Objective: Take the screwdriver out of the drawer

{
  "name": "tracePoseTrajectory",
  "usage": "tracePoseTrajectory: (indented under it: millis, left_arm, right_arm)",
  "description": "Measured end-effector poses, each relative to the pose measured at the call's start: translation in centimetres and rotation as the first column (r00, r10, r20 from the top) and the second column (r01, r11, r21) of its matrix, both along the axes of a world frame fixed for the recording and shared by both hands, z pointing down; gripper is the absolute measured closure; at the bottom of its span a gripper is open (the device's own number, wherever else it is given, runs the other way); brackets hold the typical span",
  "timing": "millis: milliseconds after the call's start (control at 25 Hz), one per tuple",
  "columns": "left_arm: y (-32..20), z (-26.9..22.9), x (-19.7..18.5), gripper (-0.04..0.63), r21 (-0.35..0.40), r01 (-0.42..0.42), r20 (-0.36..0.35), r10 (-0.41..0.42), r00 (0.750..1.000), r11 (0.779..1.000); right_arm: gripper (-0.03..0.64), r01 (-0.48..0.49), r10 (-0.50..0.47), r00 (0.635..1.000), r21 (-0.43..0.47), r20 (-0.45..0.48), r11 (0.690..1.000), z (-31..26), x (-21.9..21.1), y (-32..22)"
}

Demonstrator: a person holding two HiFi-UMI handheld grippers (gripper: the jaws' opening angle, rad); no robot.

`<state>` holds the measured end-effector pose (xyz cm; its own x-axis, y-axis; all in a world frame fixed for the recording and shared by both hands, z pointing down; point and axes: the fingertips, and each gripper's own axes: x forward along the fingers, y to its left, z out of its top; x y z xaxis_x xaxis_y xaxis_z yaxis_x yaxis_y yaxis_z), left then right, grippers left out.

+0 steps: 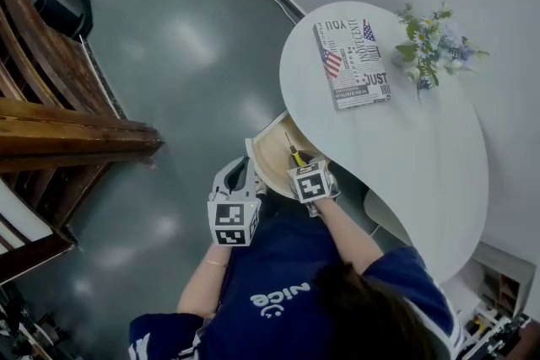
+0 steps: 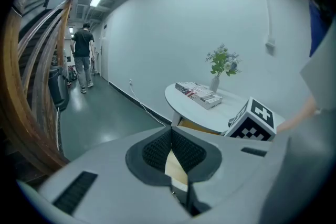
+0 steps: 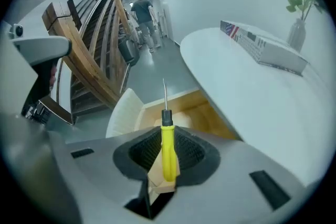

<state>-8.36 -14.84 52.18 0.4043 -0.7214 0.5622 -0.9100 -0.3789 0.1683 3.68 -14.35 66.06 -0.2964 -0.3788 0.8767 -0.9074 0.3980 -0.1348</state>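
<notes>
Your right gripper point(image 3: 167, 135) clamps the screwdriver point(image 3: 167, 157) by its yellow handle, above the drawer point(image 3: 210, 118). Judge it light, stiff, smooth: grip mid-handle; left gripper point(image 2: 171, 136) closed, empty

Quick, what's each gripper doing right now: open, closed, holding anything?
Left gripper: closed, apparently empty.
Right gripper: closed on the screwdriver.

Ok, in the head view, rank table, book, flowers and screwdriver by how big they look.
1. table
2. book and flowers: about alike, so not ranked
3. screwdriver, clearly smallest
</notes>
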Motion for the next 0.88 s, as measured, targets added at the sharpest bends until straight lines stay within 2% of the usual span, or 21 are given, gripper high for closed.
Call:
tracePoseTrajectory:
  millis: [360, 640, 880]
  left_arm:
    - [-0.6, -1.1, 1.4, 0.591, 0.052, -0.031, -0.027, 0.032, 0.999, 0.998]
    - [-1.0, -2.1, 2.4, 0.591, 0.099, -0.061, -0.040, 0.065, 0.997, 0.993]
    - [-1.4, -3.1, 2.5, 0.591, 0.118, -0.076, -0.051, 0.083, 0.995, 0.990]
  right_arm:
    - [0.535, -0.012, 0.006, 0.999, 0.117, 0.051, 0.993, -5.2, -0.6, 0.2]
    - [0.535, -0.100, 0.082, 0.992, 0.204, 0.094, 0.974, -8.9, 0.5, -0.3]
    - [0.535, -0.166, 0.142, 0.984, 0.289, 0.104, 0.943, -12.1, 1.7, -0.3]
